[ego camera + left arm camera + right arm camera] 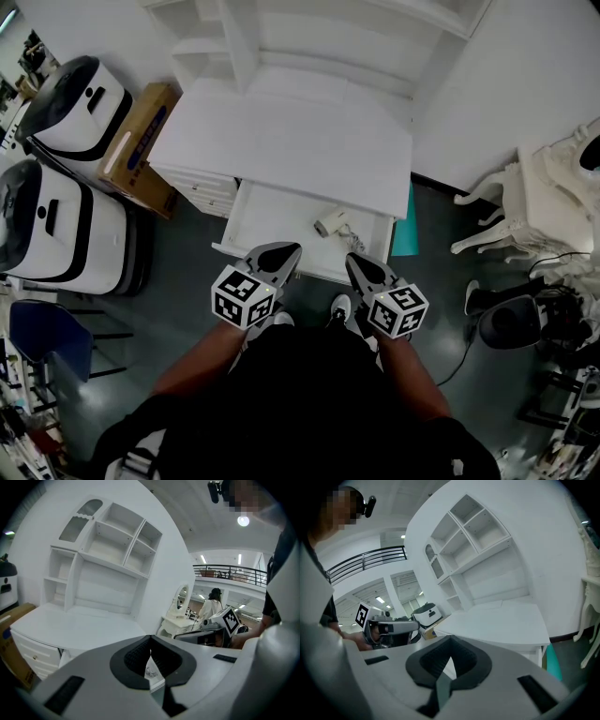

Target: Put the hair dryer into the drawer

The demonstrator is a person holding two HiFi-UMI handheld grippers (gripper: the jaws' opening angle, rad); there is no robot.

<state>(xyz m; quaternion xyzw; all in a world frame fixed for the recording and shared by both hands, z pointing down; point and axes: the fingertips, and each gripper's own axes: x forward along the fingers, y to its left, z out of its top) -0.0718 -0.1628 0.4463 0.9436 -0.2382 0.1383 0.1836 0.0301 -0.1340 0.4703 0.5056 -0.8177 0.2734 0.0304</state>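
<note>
The white hair dryer (330,222) lies with its cord inside the open white drawer (272,211), toward the drawer's right side. The drawer is pulled out from under the white desk top (291,141). Both grippers hang side by side just in front of the drawer's front edge, pointing at it. My left gripper (286,251) (150,641) is shut with nothing in it. My right gripper (354,261) (450,641) is shut and empty too, a short way in front of the hair dryer.
A white shelf unit (319,37) stands at the back of the desk. Two white-and-black machines (70,108) (52,220) and a cardboard box (141,141) stand left. An ornate white table (548,187) and black gear (511,319) are right. A teal panel (406,225) leans by the desk.
</note>
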